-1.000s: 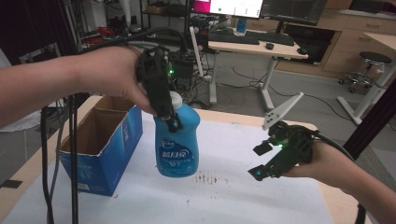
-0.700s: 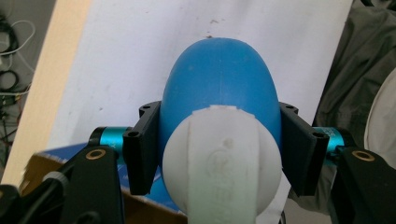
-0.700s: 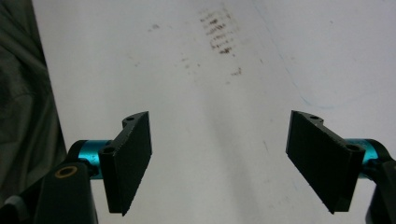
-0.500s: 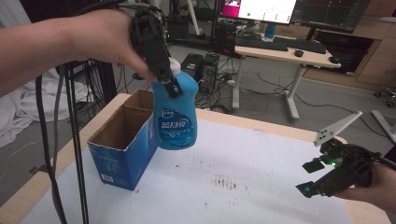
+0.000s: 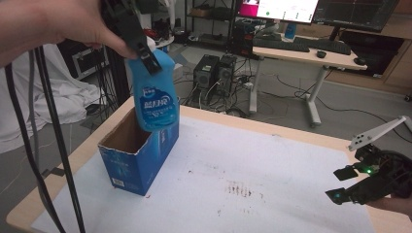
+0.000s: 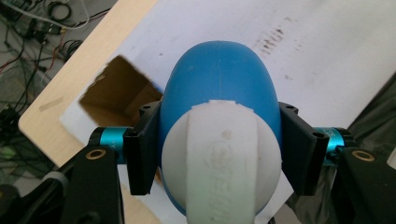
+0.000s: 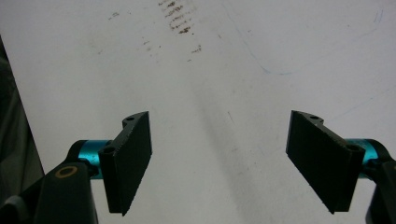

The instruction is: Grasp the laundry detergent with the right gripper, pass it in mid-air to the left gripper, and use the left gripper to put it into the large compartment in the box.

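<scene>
Bottle: blue detergent bottle (image 5: 156,94) with a white cap (image 6: 223,158), hanging upright in the air, its base just over the open top of the box
Box: blue cardboard box (image 5: 138,158), open-topped, at 9 o'clock on the white sheet (image 5: 252,165)
Left gripper (image 5: 141,46): jaws clamped on the bottle's neck from both sides
Right gripper (image 5: 357,182): jaws apart, nothing between them, at 4 o'clock over the sheet
Stains: brown marks (image 5: 240,188) near the sheet's middle

Open box (image 5: 138,162) stands left; white sheet (image 5: 272,170) bare

Even indoor light, soft shadows; the close gripper views look slightly blurred.
</scene>
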Available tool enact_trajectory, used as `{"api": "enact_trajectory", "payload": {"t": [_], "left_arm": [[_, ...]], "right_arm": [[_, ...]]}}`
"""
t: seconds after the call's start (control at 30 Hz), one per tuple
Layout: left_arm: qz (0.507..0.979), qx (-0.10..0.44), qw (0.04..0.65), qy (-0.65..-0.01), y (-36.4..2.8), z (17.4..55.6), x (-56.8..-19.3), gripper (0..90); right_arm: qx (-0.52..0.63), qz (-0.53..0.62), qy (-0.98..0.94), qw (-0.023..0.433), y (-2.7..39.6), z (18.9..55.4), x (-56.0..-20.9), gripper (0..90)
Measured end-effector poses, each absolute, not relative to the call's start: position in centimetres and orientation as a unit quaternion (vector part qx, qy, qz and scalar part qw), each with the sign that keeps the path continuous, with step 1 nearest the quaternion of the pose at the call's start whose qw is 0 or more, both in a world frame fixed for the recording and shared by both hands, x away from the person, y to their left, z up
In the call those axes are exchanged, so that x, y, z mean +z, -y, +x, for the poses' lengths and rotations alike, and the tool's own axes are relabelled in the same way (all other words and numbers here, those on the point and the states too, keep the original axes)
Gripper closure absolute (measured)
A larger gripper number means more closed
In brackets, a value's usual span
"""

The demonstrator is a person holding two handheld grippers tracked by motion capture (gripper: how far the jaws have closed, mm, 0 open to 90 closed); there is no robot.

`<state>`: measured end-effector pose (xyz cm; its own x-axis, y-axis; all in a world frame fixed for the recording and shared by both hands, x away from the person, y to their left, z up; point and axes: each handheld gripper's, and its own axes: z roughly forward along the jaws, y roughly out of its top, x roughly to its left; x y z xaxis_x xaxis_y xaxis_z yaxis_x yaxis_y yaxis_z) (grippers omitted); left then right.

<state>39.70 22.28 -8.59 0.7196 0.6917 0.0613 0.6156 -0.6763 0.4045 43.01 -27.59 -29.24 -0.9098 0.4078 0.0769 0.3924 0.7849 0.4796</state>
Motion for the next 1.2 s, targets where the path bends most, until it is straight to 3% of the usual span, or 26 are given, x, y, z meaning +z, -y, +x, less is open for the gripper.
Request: {"api": "enact_trajectory", "payload": {"t": [0.4, 1.2], "left_arm": [[0.892, 0.119, 0.156, -0.407, -26.0, 40.3, -9.5, 38.3], [0.898, 0.094, 0.130, -0.411, -26.6, 40.4, -15.5, 38.2]], "right_arm": [[0.260, 0.222, -0.940, 0.015, 28.4, 43.5, -29.2, 22.3], [0.261, 0.244, -0.934, 0.013, 29.7, 43.9, -28.9, 22.3]]}}
